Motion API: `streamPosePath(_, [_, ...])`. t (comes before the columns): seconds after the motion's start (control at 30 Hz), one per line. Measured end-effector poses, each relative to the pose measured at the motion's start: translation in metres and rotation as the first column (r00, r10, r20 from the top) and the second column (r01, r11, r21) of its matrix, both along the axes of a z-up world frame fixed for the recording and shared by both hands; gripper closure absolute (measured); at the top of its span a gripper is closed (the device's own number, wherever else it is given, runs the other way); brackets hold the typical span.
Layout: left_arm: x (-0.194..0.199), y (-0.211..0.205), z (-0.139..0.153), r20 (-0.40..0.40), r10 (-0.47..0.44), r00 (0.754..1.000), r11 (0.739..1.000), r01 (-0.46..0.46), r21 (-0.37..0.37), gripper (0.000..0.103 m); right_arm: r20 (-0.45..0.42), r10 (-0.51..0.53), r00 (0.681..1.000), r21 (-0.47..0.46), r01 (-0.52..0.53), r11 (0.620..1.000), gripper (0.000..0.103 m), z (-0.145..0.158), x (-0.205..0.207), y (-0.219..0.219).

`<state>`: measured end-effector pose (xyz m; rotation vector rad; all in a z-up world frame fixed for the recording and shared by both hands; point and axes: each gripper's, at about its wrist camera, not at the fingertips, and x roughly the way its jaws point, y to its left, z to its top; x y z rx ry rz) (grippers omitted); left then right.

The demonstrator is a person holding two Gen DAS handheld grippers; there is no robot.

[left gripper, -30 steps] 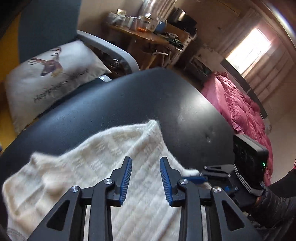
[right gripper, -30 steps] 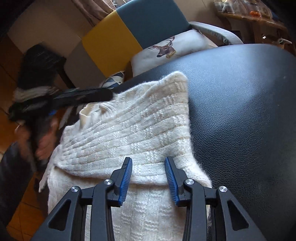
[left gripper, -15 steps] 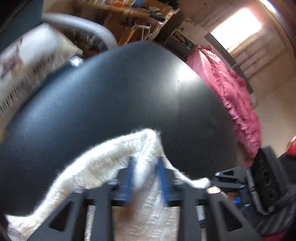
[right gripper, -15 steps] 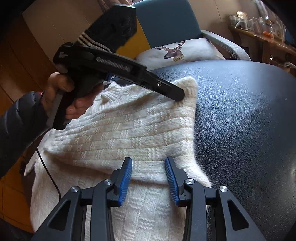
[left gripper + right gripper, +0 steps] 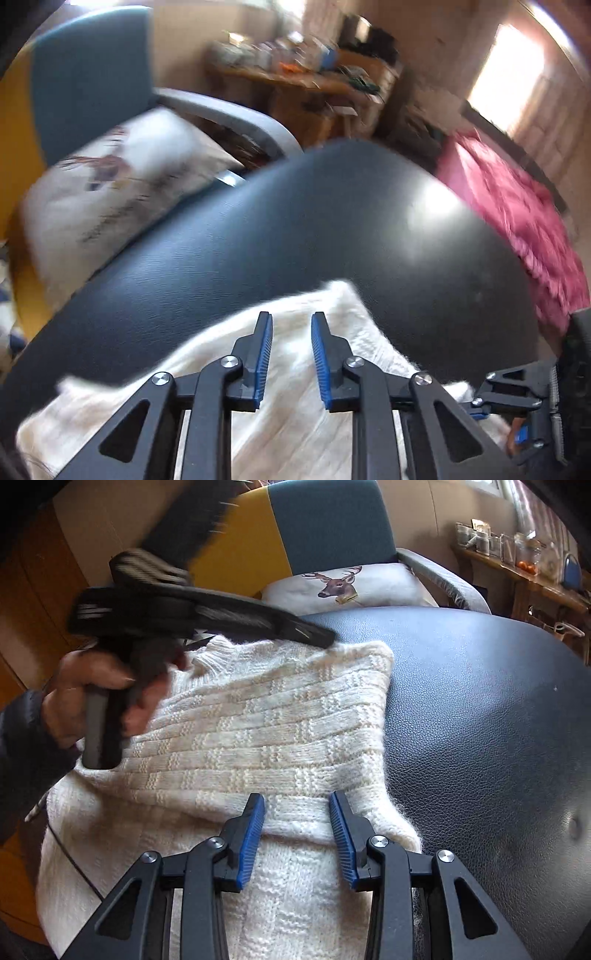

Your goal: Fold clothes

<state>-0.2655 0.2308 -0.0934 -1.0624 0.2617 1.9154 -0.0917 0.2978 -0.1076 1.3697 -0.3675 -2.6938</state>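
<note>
Black leather spreads beneath us, with the cream sweater folded near its edge. Our right gripper hangs over the folded hem, jaws partly apart, gripping nothing. Our left gripper hovers at the far corner of the knit, jaws opening, cloth below them but not pinched. We see chunky basket-weave ribbing. Beyond stand a deer cushion, a blue-and-yellow chair and a cluttered shelf.
</note>
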Motion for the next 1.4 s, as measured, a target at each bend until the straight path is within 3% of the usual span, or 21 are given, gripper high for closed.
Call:
streamPosePath(0.2, [0.038, -0.119, 0.004, -0.006, 0.230, 0.973, 0.973, -0.229, 0.019, 0.082, -0.062, 0.029, 0.998, 0.041, -0.027, 0.999, 0.065, 0.032, -0.011, -0.009])
streamPosePath(0.3, [0.053, -0.177, -0.007, 0.015, 0.340, 0.940, 0.940, -0.340, 0.010, 0.082, -0.074, 0.070, 0.995, 0.082, -0.064, 0.995, 0.064, 0.040, -0.039, -0.028])
streamPosePath(0.43, [0.066, -0.236, -0.021, 0.022, 0.465, 0.885, 0.885, -0.465, 0.002, 0.082, -0.006, 0.046, 0.999, 0.201, -0.044, 0.979, 0.060, 0.024, -0.079, -0.046])
streamPosePath(0.5, [0.060, -0.253, -0.037, -0.005, 0.502, 0.865, 0.863, -0.502, -0.059, 0.082, 0.039, -0.016, 0.999, 0.243, 0.006, 0.970, 0.060, 0.007, -0.090, -0.040])
streamPosePath(0.7, [0.064, -0.255, -0.045, -0.074, 0.503, 0.861, 0.859, -0.507, -0.068, 0.082, 0.003, -0.073, 0.997, 0.245, 0.070, 0.967, 0.059, 0.002, -0.082, -0.034])
streamPosePath(0.8, [0.070, -0.270, -0.030, 0.018, 0.526, 0.851, 0.850, -0.526, 0.019, 0.082, 0.033, -0.094, 0.995, 0.229, 0.084, 0.970, 0.057, 0.009, -0.085, -0.032])
streamPosePath(0.83, [0.074, -0.280, -0.021, 0.050, 0.546, 0.836, 0.834, -0.548, 0.059, 0.082, 0.043, -0.105, 0.993, 0.220, 0.094, 0.971, 0.056, 0.013, -0.085, -0.033])
streamPosePath(0.9, [0.083, -0.310, -0.010, 0.140, 0.596, 0.790, 0.778, -0.612, 0.143, 0.082, 0.012, -0.097, 0.995, 0.193, 0.093, 0.977, 0.055, 0.027, -0.077, -0.042])
streamPosePath(0.93, [0.089, -0.327, -0.008, 0.189, 0.617, 0.764, 0.743, -0.645, 0.178, 0.082, -0.017, -0.070, 0.997, 0.168, 0.072, 0.983, 0.047, 0.034, -0.071, -0.051])
streamPosePath(0.97, [0.098, -0.349, -0.007, 0.238, 0.642, 0.729, 0.702, -0.684, 0.200, 0.082, -0.035, -0.041, 0.999, 0.139, 0.046, 0.989, 0.038, 0.039, -0.066, -0.061])
streamPosePath(1.03, [0.118, -0.393, -0.007, 0.334, 0.682, 0.650, 0.609, -0.758, 0.231, 0.082, -0.045, 0.018, 0.999, 0.080, -0.015, 0.997, 0.033, 0.043, -0.059, -0.084])
streamPosePath(1.13, [0.160, -0.470, -0.018, 0.455, 0.742, 0.492, 0.434, -0.870, 0.232, 0.081, -0.026, 0.083, 0.996, 0.023, -0.083, 0.996, 0.033, 0.037, -0.055, -0.119])
streamPosePath(1.2, [0.190, -0.520, -0.023, 0.480, 0.790, 0.381, 0.319, -0.924, 0.210, 0.080, -0.017, 0.104, 0.994, -0.013, -0.104, 0.994, 0.033, 0.031, -0.054, -0.139])
streamPosePath(1.3, [0.235, -0.591, -0.029, 0.470, 0.862, 0.192, 0.139, -0.979, 0.146, 0.080, -0.008, 0.123, 0.992, -0.030, -0.123, 0.992, 0.033, 0.028, -0.053, -0.165])
streamPosePath(1.4, [0.264, -0.641, -0.037, 0.473, 0.879, 0.062, 0.013, -0.994, 0.106, 0.079, -0.009, 0.149, 0.989, 0.027, -0.149, 0.989, 0.033, 0.031, -0.058, -0.188])
